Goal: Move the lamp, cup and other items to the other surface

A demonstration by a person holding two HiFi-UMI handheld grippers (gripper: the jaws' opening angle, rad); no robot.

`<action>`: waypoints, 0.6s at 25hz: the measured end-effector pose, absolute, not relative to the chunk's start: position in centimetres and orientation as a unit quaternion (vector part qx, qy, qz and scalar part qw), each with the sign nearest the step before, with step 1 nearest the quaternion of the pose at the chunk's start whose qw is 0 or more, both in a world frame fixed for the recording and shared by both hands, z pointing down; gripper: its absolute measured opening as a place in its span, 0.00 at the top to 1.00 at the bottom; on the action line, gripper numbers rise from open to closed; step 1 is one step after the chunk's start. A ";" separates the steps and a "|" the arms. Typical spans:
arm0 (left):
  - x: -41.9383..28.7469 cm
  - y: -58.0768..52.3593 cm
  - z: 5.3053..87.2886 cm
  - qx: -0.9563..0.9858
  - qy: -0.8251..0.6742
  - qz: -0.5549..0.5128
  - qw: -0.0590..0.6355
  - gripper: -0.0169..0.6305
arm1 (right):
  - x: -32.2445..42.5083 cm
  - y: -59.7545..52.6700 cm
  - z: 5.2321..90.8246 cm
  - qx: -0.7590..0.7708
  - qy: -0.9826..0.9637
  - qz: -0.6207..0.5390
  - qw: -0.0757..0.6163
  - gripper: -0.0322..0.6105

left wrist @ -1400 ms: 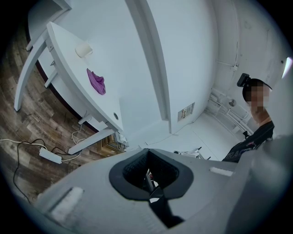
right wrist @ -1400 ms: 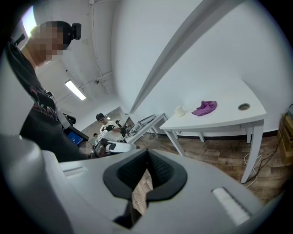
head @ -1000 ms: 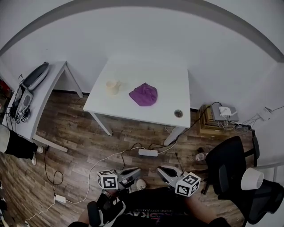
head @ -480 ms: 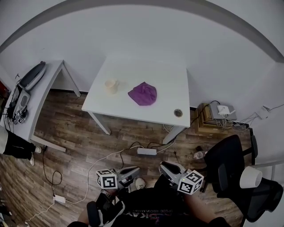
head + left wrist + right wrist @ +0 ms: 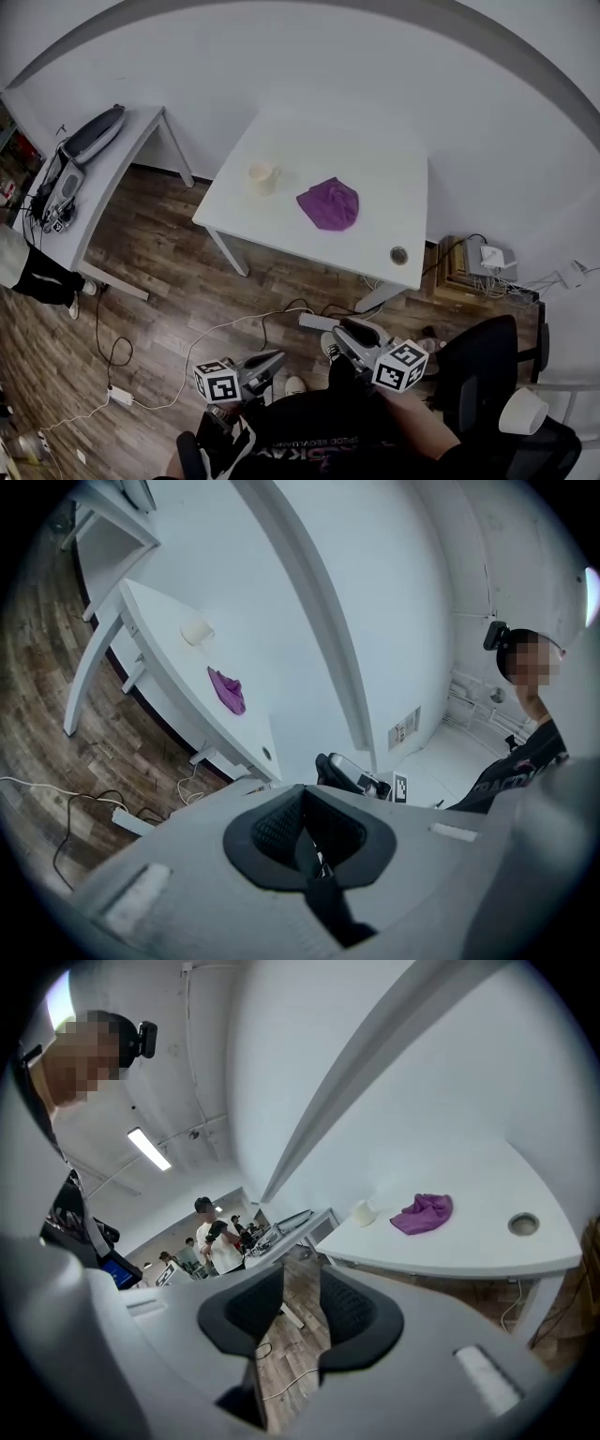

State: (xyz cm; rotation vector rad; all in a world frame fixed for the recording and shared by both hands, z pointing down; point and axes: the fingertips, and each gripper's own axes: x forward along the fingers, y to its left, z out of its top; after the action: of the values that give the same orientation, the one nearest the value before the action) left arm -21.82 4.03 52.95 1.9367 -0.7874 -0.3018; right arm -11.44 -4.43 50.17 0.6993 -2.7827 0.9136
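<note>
The left gripper (image 5: pixel 302 829) is closed and empty. The right gripper (image 5: pixel 300 1312) has just been opening, its jaws apart with nothing between them. Well ahead, a small cream cup (image 5: pixel 262 178) stands on the white table (image 5: pixel 375 159), with a crumpled purple cloth (image 5: pixel 329 203) near it.

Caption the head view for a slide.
Cup and cloth sit on the table; left gripper shut, right gripper just opening, both empty.
</note>
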 end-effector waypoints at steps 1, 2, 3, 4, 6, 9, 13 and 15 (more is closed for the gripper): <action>-22.0 3.8 52.9 0.795 -0.333 -0.129 0.490 0.98 | -11.8 -5.3 50.0 0.225 -0.926 0.296 0.068 0.75; -22.2 3.4 52.8 0.792 -0.342 -0.133 0.487 0.98 | -12.1 -6.3 49.9 0.219 -0.928 0.291 0.072 0.75; -22.4 3.1 52.7 0.789 -0.352 -0.139 0.485 0.98 | -12.3 -7.2 49.9 0.214 -0.931 0.287 0.076 0.72; -22.6 2.7 52.5 0.785 -0.361 -0.144 0.482 0.98 | -12.4 -8.2 49.9 0.210 -0.932 0.284 0.081 0.72; -22.9 2.1 52.3 0.775 -0.381 -0.156 0.479 0.98 | -12.5 -10.4 50.2 0.204 -0.934 0.278 0.093 0.70; -23.2 1.4 52.2 0.760 -0.407 -0.165 0.480 0.98 | -12.5 -14.0 50.9 0.197 -0.937 0.266 0.113 0.66; -22.8 0.6 52.7 0.737 -0.437 -0.179 0.484 0.98 | -11.8 -19.0 52.3 0.200 -0.938 0.242 0.146 0.64; -22.3 0.0 52.8 0.730 -0.446 -0.180 0.486 0.98 | -11.4 -21.6 53.4 0.206 -0.938 0.221 0.171 0.62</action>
State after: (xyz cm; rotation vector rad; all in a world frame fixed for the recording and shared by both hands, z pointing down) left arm -22.29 0.01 52.85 1.7753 -1.0842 -0.4390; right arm -11.38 -21.63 53.41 0.5847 -2.6631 0.6286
